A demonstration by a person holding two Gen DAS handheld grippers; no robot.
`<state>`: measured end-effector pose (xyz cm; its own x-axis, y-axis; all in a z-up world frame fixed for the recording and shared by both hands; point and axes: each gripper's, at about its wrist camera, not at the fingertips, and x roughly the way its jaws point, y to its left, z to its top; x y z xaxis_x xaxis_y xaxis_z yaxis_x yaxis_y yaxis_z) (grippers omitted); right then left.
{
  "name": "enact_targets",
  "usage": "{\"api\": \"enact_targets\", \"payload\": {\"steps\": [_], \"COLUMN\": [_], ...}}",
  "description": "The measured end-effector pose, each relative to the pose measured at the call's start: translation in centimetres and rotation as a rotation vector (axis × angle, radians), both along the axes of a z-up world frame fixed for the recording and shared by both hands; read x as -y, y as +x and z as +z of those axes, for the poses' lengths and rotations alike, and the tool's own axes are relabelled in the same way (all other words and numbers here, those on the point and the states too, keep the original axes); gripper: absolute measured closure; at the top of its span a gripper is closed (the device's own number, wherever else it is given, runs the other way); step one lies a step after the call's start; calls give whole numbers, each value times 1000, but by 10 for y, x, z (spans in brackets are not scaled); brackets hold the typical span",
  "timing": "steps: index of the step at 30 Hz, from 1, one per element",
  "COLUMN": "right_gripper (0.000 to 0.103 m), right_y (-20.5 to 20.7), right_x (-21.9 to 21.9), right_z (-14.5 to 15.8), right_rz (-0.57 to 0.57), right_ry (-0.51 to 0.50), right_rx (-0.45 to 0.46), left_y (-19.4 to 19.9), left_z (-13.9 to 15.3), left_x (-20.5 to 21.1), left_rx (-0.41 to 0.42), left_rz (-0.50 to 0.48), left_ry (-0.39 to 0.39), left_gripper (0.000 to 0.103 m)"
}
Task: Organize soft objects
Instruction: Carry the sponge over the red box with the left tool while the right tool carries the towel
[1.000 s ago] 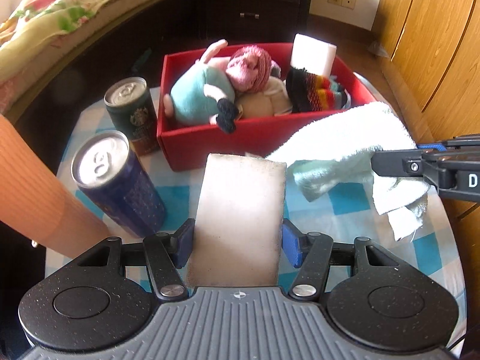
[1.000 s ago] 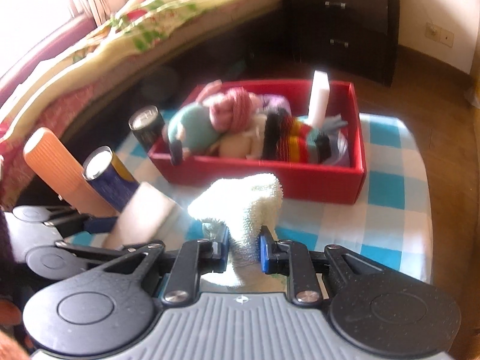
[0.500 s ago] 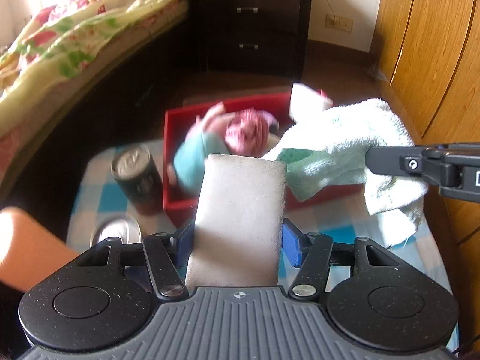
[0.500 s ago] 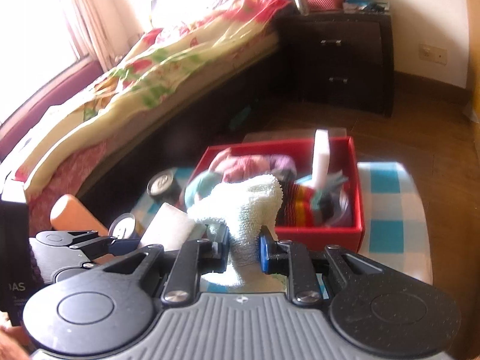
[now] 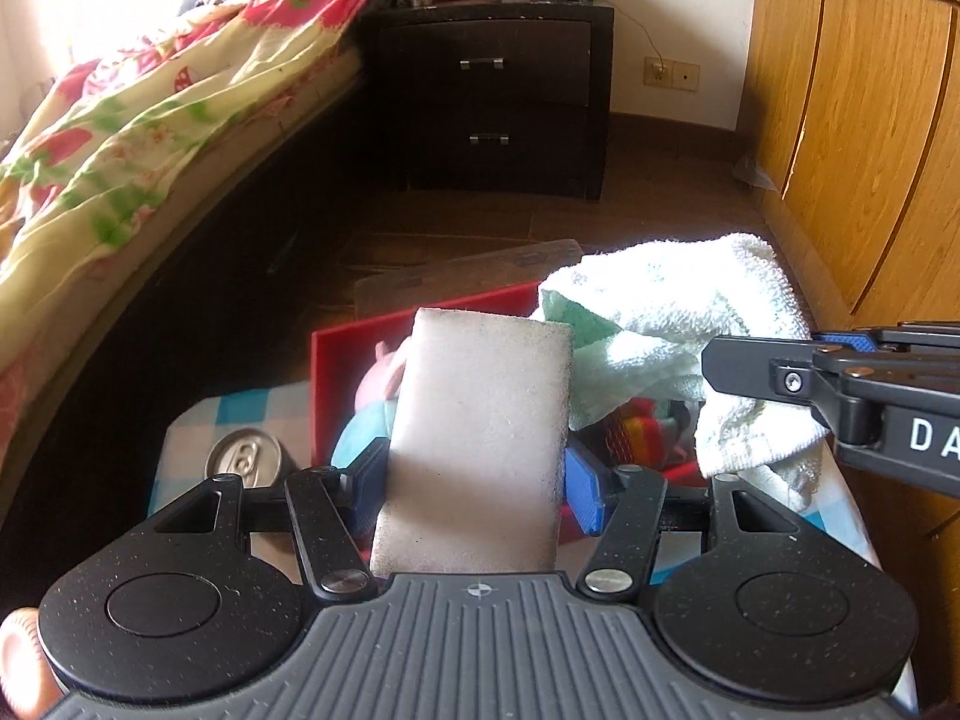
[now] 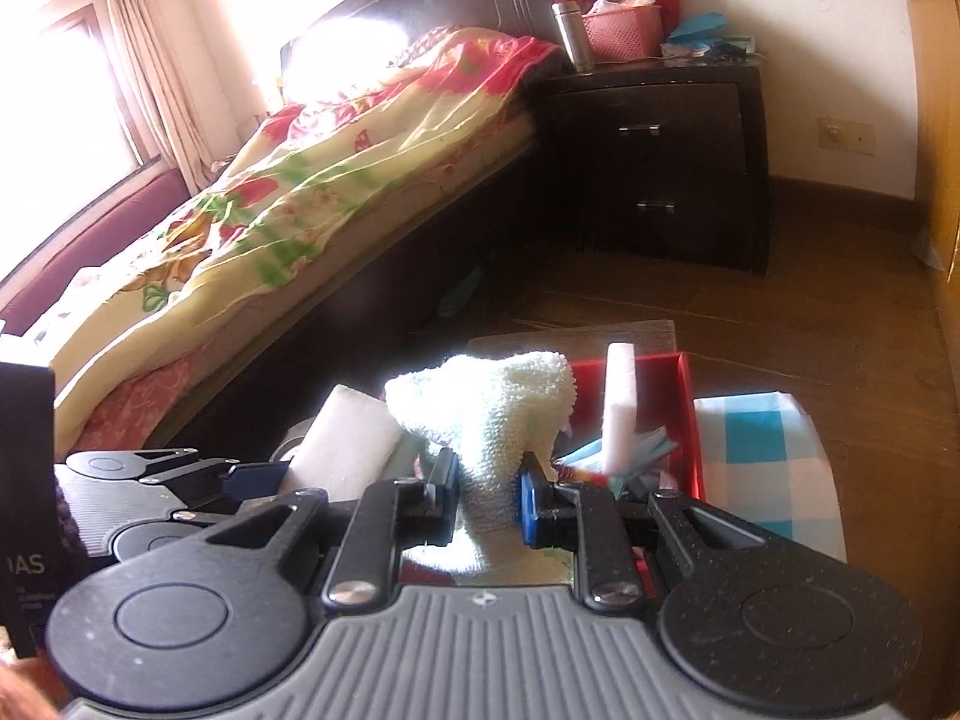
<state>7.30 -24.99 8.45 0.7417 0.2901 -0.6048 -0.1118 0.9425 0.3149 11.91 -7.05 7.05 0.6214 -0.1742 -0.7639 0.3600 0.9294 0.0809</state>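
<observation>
Left tongs [image 5: 474, 483] clenched a sponge [image 5: 480, 438] and right tongs [image 6: 486, 501] a towel [image 6: 492, 414], both above the crowded red box [image 5: 327, 384]; the trailing towel risked snagging its rim.

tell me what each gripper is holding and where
The left gripper clamps a white sponge by its long side edges, near the lower end. The right gripper pinches a white towel at a bunched fold.

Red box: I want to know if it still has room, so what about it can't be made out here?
- Left wrist: sponge and towel cover most of the red box.
- Right wrist: towel and right tongs hide its left half.
- Its floor shows in neither view.
</observation>
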Motion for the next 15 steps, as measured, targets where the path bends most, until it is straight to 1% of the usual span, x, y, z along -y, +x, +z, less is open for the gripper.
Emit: {"api": "enact_targets", "payload": {"steps": [15], "right_gripper": [103], "right_y": [61], "right_x": [4], "right_z": [-27], "right_rz": [-49], "right_ry": [-50], "right_rx": [-23], "left_y": [52], "left_z": [-12], "left_x": [6], "left_rx": [12], "left_rz": [42], "left_ry": [8], "left_gripper": [43]}}
